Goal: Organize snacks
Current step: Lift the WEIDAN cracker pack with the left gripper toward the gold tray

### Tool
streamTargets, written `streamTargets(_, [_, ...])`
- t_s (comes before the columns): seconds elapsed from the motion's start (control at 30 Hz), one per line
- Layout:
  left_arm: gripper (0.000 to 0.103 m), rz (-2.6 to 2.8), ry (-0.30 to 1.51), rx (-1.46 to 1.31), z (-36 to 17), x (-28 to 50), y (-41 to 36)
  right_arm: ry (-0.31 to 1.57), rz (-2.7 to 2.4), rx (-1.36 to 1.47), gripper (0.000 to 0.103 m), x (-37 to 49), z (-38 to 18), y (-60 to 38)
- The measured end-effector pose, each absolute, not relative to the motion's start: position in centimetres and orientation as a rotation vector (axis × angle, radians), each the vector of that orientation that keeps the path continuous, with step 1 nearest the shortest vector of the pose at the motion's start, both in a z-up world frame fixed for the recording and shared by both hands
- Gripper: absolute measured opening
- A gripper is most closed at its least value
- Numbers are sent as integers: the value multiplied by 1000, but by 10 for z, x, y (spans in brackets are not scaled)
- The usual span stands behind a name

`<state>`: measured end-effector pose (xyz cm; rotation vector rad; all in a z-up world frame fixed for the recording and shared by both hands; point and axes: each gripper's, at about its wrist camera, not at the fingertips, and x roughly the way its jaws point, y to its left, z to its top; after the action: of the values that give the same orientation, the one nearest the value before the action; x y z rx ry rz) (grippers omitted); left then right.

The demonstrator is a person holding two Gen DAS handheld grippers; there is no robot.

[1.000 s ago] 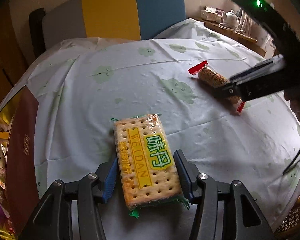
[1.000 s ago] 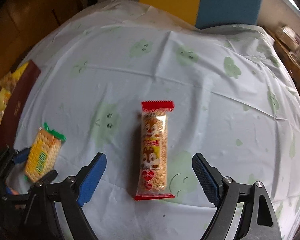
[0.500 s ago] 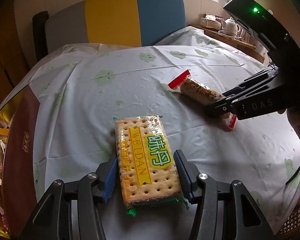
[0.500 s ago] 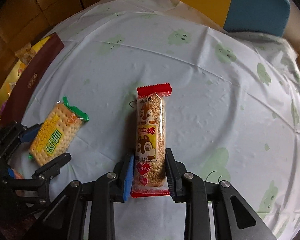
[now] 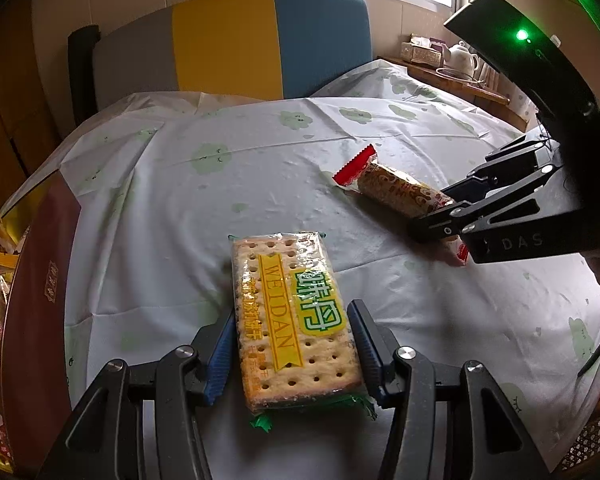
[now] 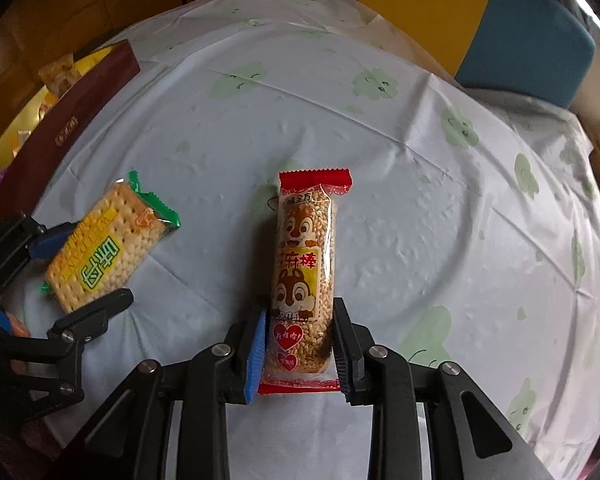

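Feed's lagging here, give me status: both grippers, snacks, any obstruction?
Left gripper clamped on cracker pack. Right gripper clamped on sesame bar. Both snacks on the tablecloth. Nothing in the way.

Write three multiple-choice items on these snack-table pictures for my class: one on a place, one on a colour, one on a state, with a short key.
1. Where is the dark red box?
A. at the table's edge
B. on the chair
C. under the cracker pack

2. What colour are the crimped ends of the sesame stick pack?
A. green
B. red
C. blue

3. How does the right gripper stand?
A. wide open above the cloth
B. shut on the cracker pack
C. shut on the sesame stick pack

Key: A, the box lies along the cloth's rim; B, both seals are red; C, both pads press the pack's sides, while the cracker pack sits in the left gripper.
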<state>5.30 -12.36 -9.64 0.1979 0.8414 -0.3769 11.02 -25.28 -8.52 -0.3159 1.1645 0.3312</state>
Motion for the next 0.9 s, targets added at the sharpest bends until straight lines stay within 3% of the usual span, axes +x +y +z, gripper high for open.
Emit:
streamTargets(0.37, [55, -379, 839, 186, -98, 53, -123, 1184, 357, -253, 30, 107, -82, -251])
streamTargets(0.77, [55, -377, 842, 190, -98, 54, -123, 1129, 359, -374, 31, 91, -81, -240])
streamTargets(0.9, [51, -372, 872, 192, -95, 59, -123, 1111, 363, -392, 30, 85, -81, -238])
